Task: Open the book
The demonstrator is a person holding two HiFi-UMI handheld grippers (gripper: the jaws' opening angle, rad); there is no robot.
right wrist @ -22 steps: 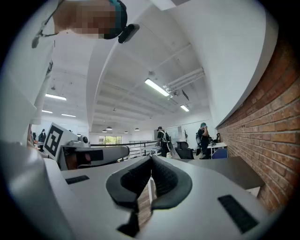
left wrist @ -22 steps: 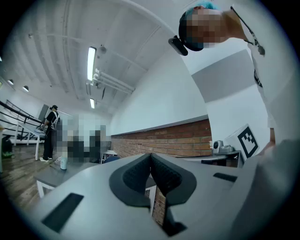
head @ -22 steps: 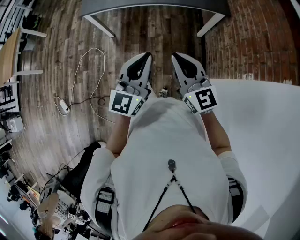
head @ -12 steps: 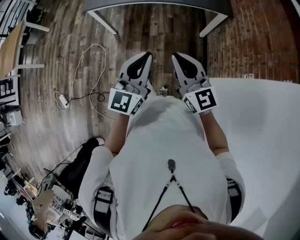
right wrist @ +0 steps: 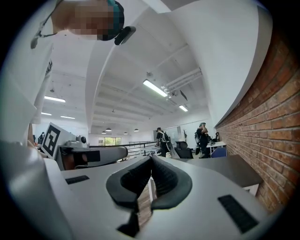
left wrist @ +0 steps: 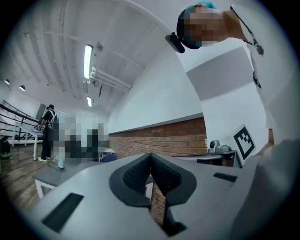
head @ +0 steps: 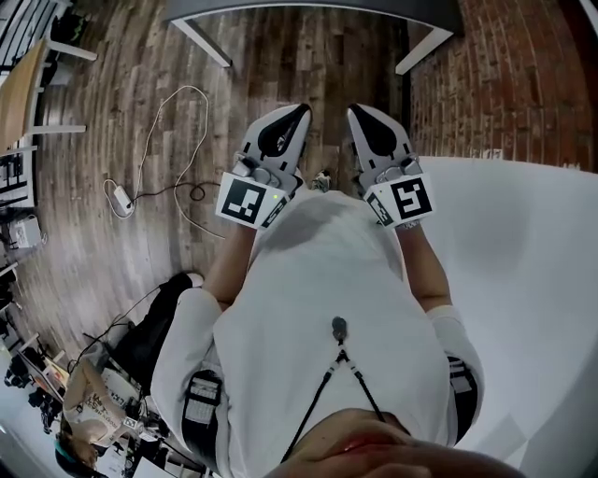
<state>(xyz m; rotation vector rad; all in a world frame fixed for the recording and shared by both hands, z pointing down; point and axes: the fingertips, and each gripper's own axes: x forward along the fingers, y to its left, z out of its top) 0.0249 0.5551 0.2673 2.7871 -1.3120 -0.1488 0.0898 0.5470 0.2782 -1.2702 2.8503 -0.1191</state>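
Here, a person in a white shirt (head: 327, 280) stands on a wooden floor (head: 280, 56) and holds both grippers level, close in front of the chest. The book appears in none of the views.

At the far left of the head view, a thin white cable (head: 163, 121) loops across the floor to a small white adapter (head: 121, 199). Lower left, a black bag (head: 154, 327) lies beside the person's elbow.

The left gripper (head: 297, 114) points away from the body, and its marker cube (head: 245, 202) sits just above the shirt. In the left gripper view its dark jaws are pressed together with nothing between them. A brick wall and a grey counter show beyond them.

Just beside it, apart but nearly parallel, the right gripper (head: 357, 114) points the same way, with its own marker cube (head: 404, 198) near the wrist. In the right gripper view its jaws meet at the tips and pinch nothing.

Beyond both tips, the edge of the grey counter (head: 308, 7) spans the top of the head view on white legs. To the right rises a brick wall (head: 486, 84), and below it a broad white surface (head: 533, 261).
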